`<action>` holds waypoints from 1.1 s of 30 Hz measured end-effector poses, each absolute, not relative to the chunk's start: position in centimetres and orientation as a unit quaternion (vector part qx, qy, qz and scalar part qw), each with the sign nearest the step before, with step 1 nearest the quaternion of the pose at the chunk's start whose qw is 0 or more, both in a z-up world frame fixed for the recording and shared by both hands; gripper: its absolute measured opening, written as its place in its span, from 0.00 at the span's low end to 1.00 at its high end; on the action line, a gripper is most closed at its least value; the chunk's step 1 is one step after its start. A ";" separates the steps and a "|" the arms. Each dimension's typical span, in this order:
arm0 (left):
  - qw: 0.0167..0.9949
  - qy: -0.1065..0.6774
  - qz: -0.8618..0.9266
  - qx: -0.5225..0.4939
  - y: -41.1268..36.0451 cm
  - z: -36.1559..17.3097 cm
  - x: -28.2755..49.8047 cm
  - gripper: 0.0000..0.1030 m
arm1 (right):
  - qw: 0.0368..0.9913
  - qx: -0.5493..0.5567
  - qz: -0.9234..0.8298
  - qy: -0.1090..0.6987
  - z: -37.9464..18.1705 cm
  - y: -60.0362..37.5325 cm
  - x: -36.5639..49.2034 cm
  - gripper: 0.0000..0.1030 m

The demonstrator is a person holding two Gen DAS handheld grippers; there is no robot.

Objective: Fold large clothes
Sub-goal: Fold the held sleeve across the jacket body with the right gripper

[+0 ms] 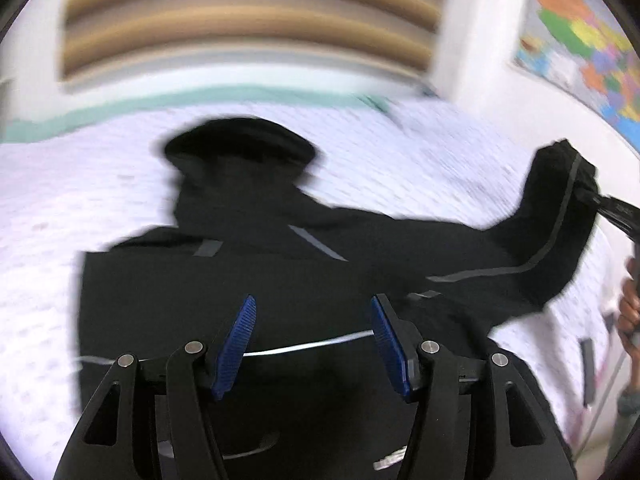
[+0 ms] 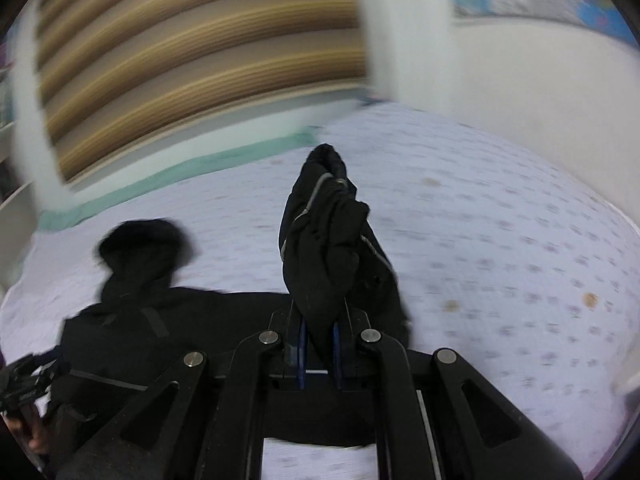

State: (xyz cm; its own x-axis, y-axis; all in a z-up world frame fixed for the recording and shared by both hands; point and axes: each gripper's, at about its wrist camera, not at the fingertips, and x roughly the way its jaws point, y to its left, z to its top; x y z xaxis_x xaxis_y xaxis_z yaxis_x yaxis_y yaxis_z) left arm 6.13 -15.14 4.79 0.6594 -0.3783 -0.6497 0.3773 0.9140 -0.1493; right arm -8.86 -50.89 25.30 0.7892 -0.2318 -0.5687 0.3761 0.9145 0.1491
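A black hooded jacket (image 1: pixel 248 280) lies spread on a bed, its hood (image 1: pixel 240 144) towards the far edge. My left gripper (image 1: pixel 314 304) hangs over the jacket's body, open, and its blue pads (image 1: pixel 240 340) grip nothing. One sleeve (image 1: pixel 560 216) is lifted off the bed at the right, where my right gripper (image 1: pixel 612 208) has it by the cuff end. In the right wrist view my right gripper (image 2: pixel 319 322) is shut on that bunched sleeve (image 2: pixel 324 240), which stands up between the pads. The hood (image 2: pixel 144 240) lies to the left, and the left gripper (image 2: pixel 24 384) shows at the lower left.
The bed cover (image 1: pixel 60 208) is white with small purple dots and has a teal band (image 1: pixel 120 106) at the far edge. Behind it are a brown striped panel (image 1: pixel 248 20), a white post (image 1: pixel 468 28) and a coloured map (image 1: pixel 580 28). A hand (image 1: pixel 630 304) shows at the right.
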 end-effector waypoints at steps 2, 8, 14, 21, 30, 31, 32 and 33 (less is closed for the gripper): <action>0.912 0.355 -0.203 -0.018 -12.4 5.4 5.4 0.59 | 0.944 0.121 -0.132 0.278 26.0 -47.3 -7.8 0.11; 0.924 0.347 -0.156 -0.035 -5.9 5.8 4.2 0.59 | 0.946 0.089 -0.048 0.309 25.2 -35.8 -3.5 0.11; 0.922 0.355 -0.141 -0.062 -1.2 4.7 3.8 0.59 | 0.942 0.064 0.009 0.329 22.7 -25.4 0.7 0.11; 0.921 0.339 -0.152 -0.118 3.1 3.3 3.8 0.59 | 0.925 0.037 0.083 0.369 17.4 -14.4 4.5 0.11; 0.909 0.365 -0.144 -0.137 6.3 -0.3 5.3 0.59 | 0.899 0.006 0.108 0.424 9.9 -6.4 8.2 0.22; 0.909 0.365 -0.141 -0.142 6.7 -0.7 5.4 0.59 | 0.892 0.008 0.110 0.438 8.7 -6.0 8.8 0.36; 0.908 0.366 -0.140 -0.149 7.0 -1.0 5.5 0.59 | 0.884 0.015 0.115 0.453 7.6 -5.7 9.4 0.42; 0.906 0.368 -0.144 -0.155 7.2 -1.2 5.7 0.59 | 0.876 0.022 0.125 0.465 6.7 -5.5 9.8 0.52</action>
